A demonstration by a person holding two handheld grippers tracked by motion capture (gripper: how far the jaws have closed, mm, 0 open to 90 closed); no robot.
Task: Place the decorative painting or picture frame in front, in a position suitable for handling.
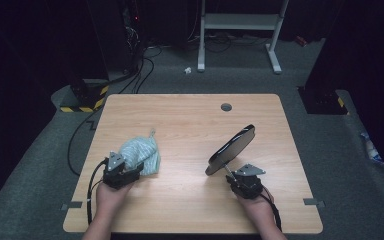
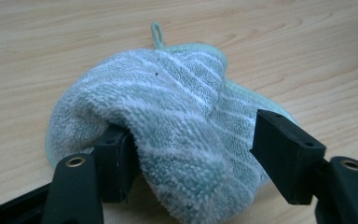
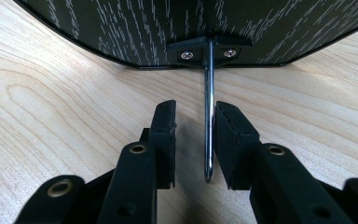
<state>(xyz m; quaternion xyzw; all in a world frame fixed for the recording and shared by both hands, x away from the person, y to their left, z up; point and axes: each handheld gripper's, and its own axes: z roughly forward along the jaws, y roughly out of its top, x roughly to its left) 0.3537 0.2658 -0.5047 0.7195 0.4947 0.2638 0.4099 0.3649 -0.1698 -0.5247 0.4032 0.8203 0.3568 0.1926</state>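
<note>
Cloth under the left gripper, black board on its metal rod at the right gripper.

The black board [image 1: 231, 148] stands tilted on the table's [image 1: 190, 120] right half, its long axis running from near-left to far-right, far end highest. Its thin metal rod [image 3: 209, 126] points back toward the right gripper [image 1: 236, 179], whose jaws stand slightly apart, the rod against one pad with a gap at the other. That hand lies low, knuckles up. On the near left, the striped cloth [image 2: 168, 116] lies bunched, loop pointing far; the left gripper [image 1: 130, 170] is spread around its near fold, not pinching.
</note>
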